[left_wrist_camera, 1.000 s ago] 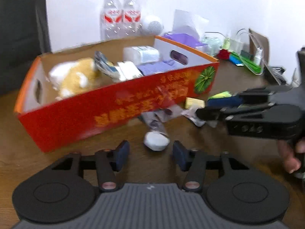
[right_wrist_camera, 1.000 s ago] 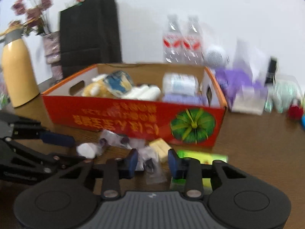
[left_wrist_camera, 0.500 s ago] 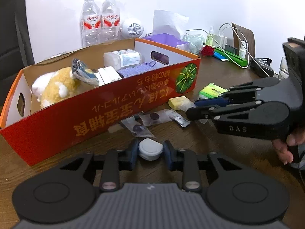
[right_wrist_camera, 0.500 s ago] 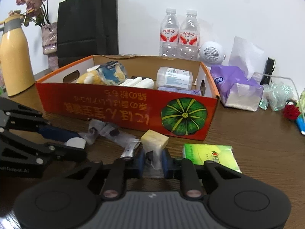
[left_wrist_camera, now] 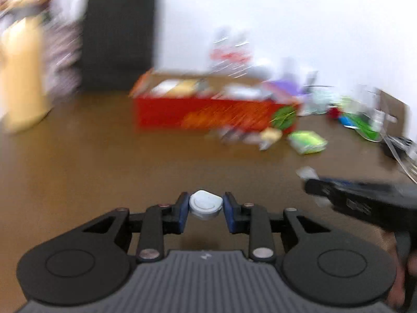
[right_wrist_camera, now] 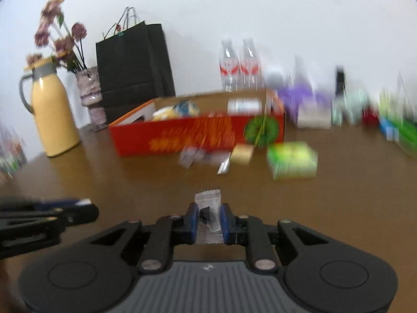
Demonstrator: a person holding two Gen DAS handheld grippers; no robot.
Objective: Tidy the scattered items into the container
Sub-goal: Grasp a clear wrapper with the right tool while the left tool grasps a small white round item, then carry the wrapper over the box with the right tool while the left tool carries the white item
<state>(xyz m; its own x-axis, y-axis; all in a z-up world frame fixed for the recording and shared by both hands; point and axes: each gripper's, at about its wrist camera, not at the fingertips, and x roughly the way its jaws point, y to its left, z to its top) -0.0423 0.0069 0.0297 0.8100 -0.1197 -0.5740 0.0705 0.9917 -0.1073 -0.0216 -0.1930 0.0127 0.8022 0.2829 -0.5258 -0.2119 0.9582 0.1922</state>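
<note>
My left gripper (left_wrist_camera: 206, 210) is shut on a small white round case (left_wrist_camera: 206, 204), held above the brown table, well back from the red cardboard box (left_wrist_camera: 208, 113). My right gripper (right_wrist_camera: 207, 220) is shut on a clear snack packet (right_wrist_camera: 208, 216) with something dark inside. The red box (right_wrist_camera: 198, 137) holds a plush toy, a tub and other items. In front of it lie several clear packets (right_wrist_camera: 192, 155), a yellow block (right_wrist_camera: 241, 154) and a green tissue pack (right_wrist_camera: 293, 160). The right gripper shows at the right of the left wrist view (left_wrist_camera: 312, 186); the left gripper shows at the left of the right wrist view (right_wrist_camera: 86, 208).
A yellow jug (right_wrist_camera: 53, 114), a flower vase (right_wrist_camera: 88, 96) and a black paper bag (right_wrist_camera: 134, 65) stand at the back left. Two water bottles (right_wrist_camera: 241, 65), a purple tissue pack (right_wrist_camera: 299, 96) and cluttered cables and chargers (left_wrist_camera: 365, 122) line the back right.
Both grippers closed on their items, then lifted and pulled back from the box, which now looks smaller and farther. Both views are motion-blurred.
</note>
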